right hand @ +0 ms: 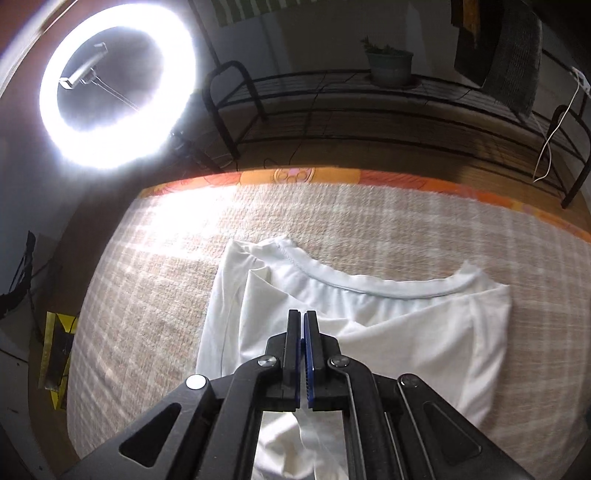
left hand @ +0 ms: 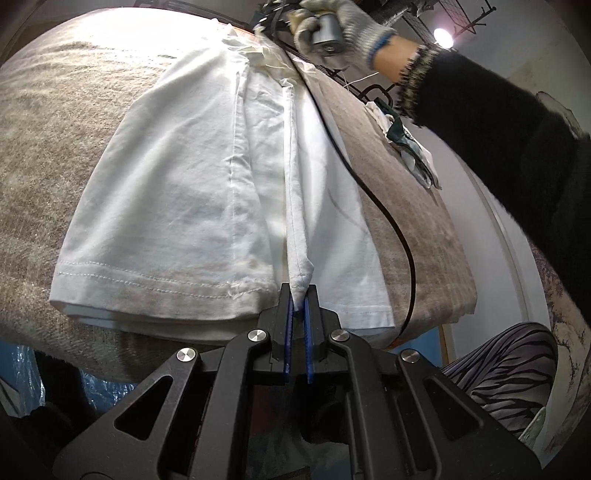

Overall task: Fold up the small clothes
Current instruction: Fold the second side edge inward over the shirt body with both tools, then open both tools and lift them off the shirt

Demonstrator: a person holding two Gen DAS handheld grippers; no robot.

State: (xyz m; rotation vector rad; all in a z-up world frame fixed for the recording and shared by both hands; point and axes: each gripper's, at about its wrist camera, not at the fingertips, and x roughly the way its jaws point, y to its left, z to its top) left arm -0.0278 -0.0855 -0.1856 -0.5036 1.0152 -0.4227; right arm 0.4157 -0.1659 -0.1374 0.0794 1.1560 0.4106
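A white T-shirt (left hand: 177,192) lies partly folded on a beige blanket (left hand: 44,147). My left gripper (left hand: 299,291) is shut on a raised fold at the hem end, and a taut ridge of cloth runs from it toward the collar. At that far end a gloved hand (left hand: 332,22) holds my right gripper, and cloth is drawn up toward it. In the right wrist view my right gripper (right hand: 303,317) is shut over the T-shirt (right hand: 406,332) near the collar (right hand: 369,286). A strip of white cloth shows just beneath its jaws.
A black cable (left hand: 388,221) crosses the blanket to the right of the shirt, beside a heap of other clothes (left hand: 410,147). A bright ring light (right hand: 118,92) and a black metal rack (right hand: 369,96) with a plant pot (right hand: 389,62) stand beyond the bed's orange edge (right hand: 295,175).
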